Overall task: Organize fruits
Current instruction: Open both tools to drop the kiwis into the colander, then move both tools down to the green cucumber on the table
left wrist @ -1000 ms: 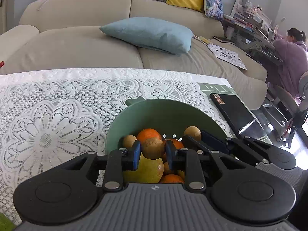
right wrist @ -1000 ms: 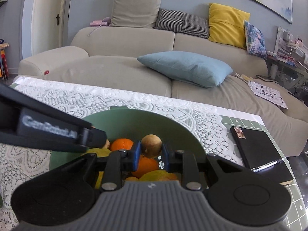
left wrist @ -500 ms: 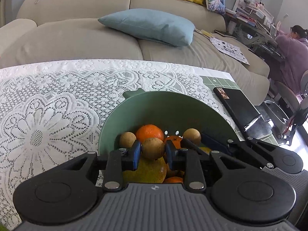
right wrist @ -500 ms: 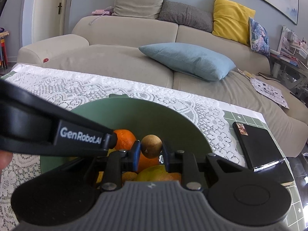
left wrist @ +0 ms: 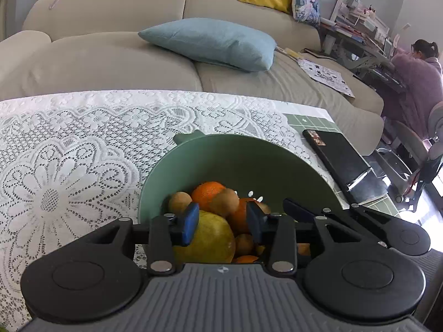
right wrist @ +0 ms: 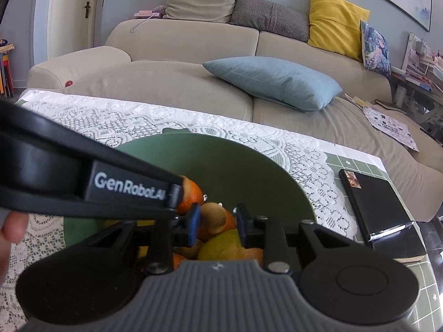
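Left gripper (right wrist: 177, 193) side: we are reading "GenRobot.AI" in white letters on its black arm, which is reaching in from the left edge of the right wrist view.
Printed sheet (right wrist: 393, 127) on the sofa: we are seeing dark print on it, too small for us to read.
Black notebook (right wrist: 379, 207) near the table's right edge: we are seeing a small picture label at its far corner, but no words we can make out.
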